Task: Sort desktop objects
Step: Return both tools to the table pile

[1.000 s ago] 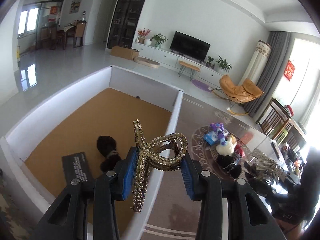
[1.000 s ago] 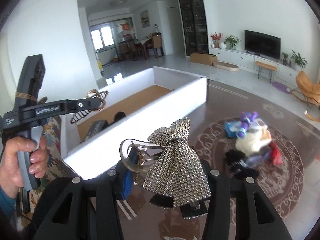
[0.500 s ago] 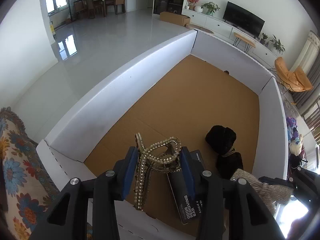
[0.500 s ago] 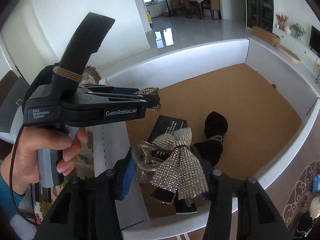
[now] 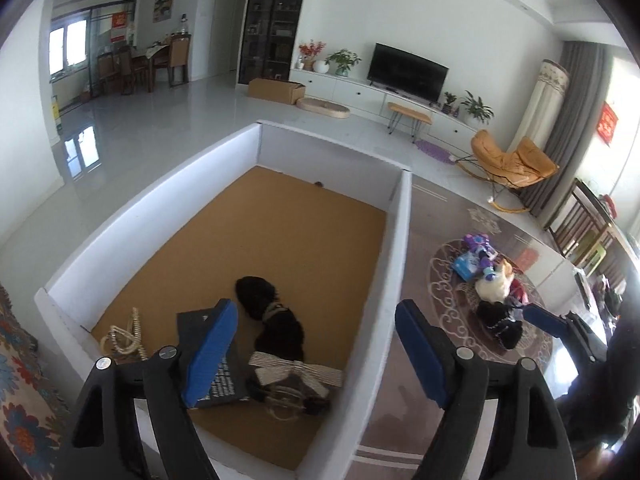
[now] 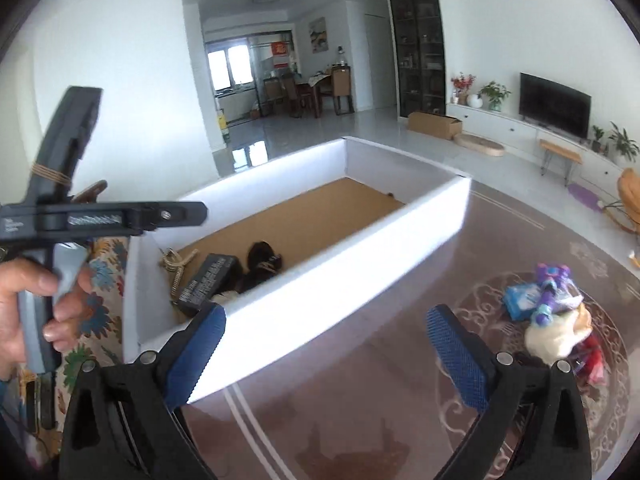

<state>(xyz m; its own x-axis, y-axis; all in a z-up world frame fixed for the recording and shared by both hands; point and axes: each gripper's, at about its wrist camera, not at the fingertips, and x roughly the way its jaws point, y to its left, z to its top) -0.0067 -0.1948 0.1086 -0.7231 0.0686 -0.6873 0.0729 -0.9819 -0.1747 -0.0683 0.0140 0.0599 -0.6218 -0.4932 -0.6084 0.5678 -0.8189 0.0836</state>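
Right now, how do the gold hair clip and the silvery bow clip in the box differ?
The gold hair clip is an open looped shape edged with beads, lying near the white box's left wall. The silvery bow clip is a solid, wide, glittery bow, lying by the right wall beside a black fluffy piece. Both rest on the box's brown floor, free of either gripper.

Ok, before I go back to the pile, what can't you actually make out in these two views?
- Rhinestone bow clip: right wrist view hides it behind the box wall.
- Black box: left wrist view, partly covered by the left tool; print too small.
- Pile of items: both views, too small and jumbled to count.
- Right tool: left wrist view, cut off at the edge.
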